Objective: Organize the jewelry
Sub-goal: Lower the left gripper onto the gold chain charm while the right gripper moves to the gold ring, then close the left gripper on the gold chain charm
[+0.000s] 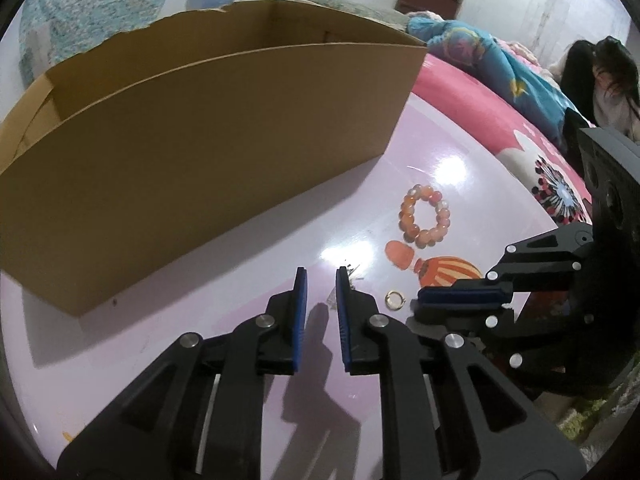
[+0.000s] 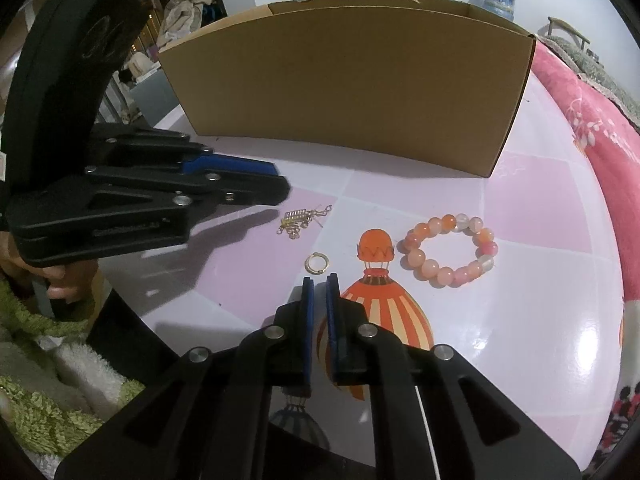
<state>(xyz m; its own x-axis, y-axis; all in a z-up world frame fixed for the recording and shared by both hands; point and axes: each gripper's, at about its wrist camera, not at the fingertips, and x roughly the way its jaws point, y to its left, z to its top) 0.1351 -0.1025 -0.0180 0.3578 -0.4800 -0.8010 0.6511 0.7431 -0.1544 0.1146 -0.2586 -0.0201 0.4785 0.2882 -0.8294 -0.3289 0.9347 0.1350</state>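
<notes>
Now the left gripper (image 1: 320, 276) jaws stand a little apart, empty, near the gold ring (image 2: 317, 263); right gripper (image 2: 319, 284) jaws nearly together, empty.

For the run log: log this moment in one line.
left hand-held gripper empty | right hand-held gripper shut, empty | ring, bracelet on table

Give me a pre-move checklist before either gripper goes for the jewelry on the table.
1. Left gripper holds nothing, fingers slightly apart: ok.
2. Right gripper holds nothing, nearly shut, must open first: not ok.
3. Small gold ring lies free just ahead of the right gripper: ok.
4. Tangled gold chain piece sits loose near the left gripper: ok.
5. Orange and pink beaded bracelet lies flat, unobstructed: ok.
6. Brown cardboard box open on top: ok; contents: cannot tell.
</notes>
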